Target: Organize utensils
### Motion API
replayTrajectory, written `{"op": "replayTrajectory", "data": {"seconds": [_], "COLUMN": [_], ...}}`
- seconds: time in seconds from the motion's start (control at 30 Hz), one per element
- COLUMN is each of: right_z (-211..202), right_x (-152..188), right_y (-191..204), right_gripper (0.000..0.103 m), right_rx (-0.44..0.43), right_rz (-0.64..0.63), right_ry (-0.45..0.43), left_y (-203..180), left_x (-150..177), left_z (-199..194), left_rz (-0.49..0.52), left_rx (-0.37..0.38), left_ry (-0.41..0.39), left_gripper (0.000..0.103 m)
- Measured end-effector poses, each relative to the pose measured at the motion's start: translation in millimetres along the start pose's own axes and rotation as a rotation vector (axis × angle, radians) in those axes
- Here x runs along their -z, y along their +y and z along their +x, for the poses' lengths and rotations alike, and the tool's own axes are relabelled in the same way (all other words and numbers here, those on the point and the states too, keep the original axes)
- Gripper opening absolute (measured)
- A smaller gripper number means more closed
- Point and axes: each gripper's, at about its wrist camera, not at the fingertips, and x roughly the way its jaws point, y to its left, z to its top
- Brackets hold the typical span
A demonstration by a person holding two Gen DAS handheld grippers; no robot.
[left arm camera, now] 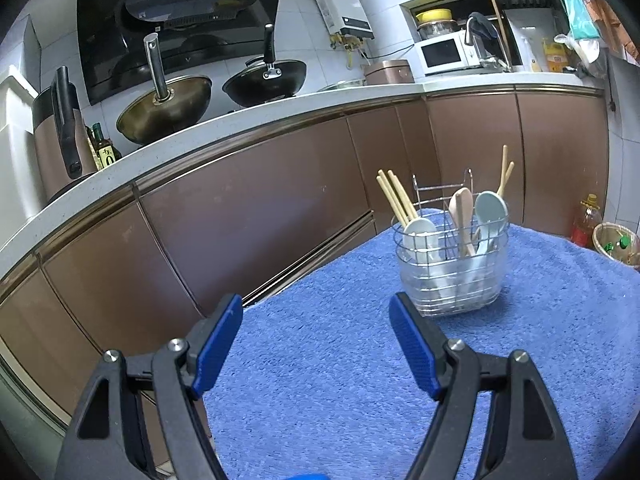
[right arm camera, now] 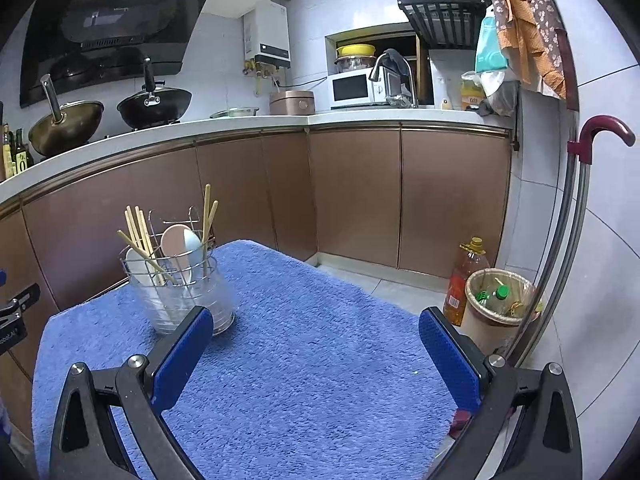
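Both empty, jaws apart: left gripper [left arm camera: 316,344] and right gripper [right arm camera: 316,354] above blue fluffy towel [left arm camera: 320,380], wire utensil caddy with clear liner [left arm camera: 450,264] upright on it holding wooden chopsticks [left arm camera: 394,196] and probably four pastel spoons [left arm camera: 490,210].

Legible: numeral "0" on the label of a dark bottle [left arm camera: 105,151] on the counter; other markings unreadable.
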Motion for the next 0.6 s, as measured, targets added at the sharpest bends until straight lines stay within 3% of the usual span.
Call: {"op": "replayTrajectory", "data": {"seconds": [0.6], "right_z": [-36], "right_x": [-16], "right_y": [22], "right_gripper": [0.103], "right_rx": [0.006], "right_rz": [-0.048], "right_ry": [-0.064], "left_y": [21], "left_x": [-3], "left_z": [-25], "left_rz": [-0.069], "left_rx": [0.036], "left_ry": [-0.055], "left_gripper": [0.074]}}
